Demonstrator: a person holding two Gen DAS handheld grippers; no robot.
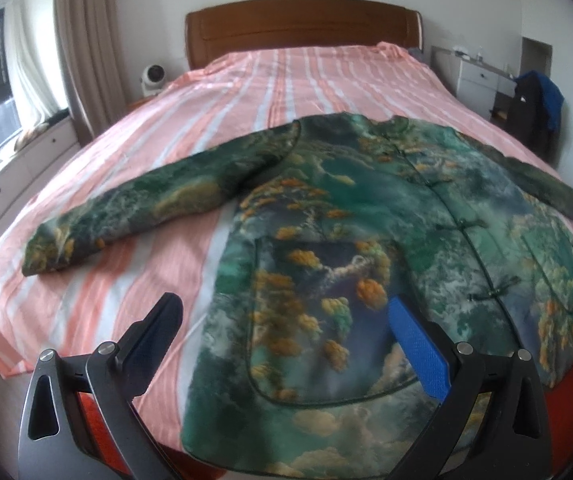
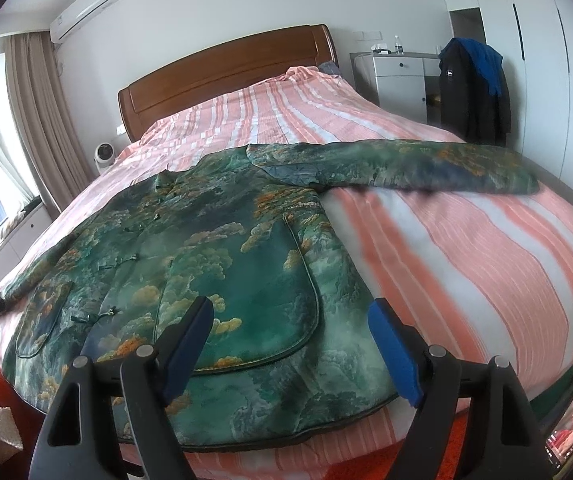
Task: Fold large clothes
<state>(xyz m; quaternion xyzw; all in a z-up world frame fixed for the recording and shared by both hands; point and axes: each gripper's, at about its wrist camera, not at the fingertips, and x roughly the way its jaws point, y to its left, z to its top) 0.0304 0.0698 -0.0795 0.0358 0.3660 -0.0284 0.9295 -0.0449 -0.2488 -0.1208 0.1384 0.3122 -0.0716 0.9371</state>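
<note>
A green jacket [image 1: 350, 216] is spread flat on the striped bed [image 1: 246, 92]. Both the left gripper [image 1: 282, 320] and the right gripper [image 2: 290, 322] are held wide open, empty, just above its near hem.

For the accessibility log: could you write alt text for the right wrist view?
A green landscape-print jacket lies flat and buttoned on a pink striped bedspread, one sleeve stretched toward the right. The open right claw hovers over the jacket's hem, holding nothing. A wooden headboard stands behind.

Satiny printed jacket [image 1: 326, 240] on matt striped bedsheet [image 1: 246, 92].
</note>
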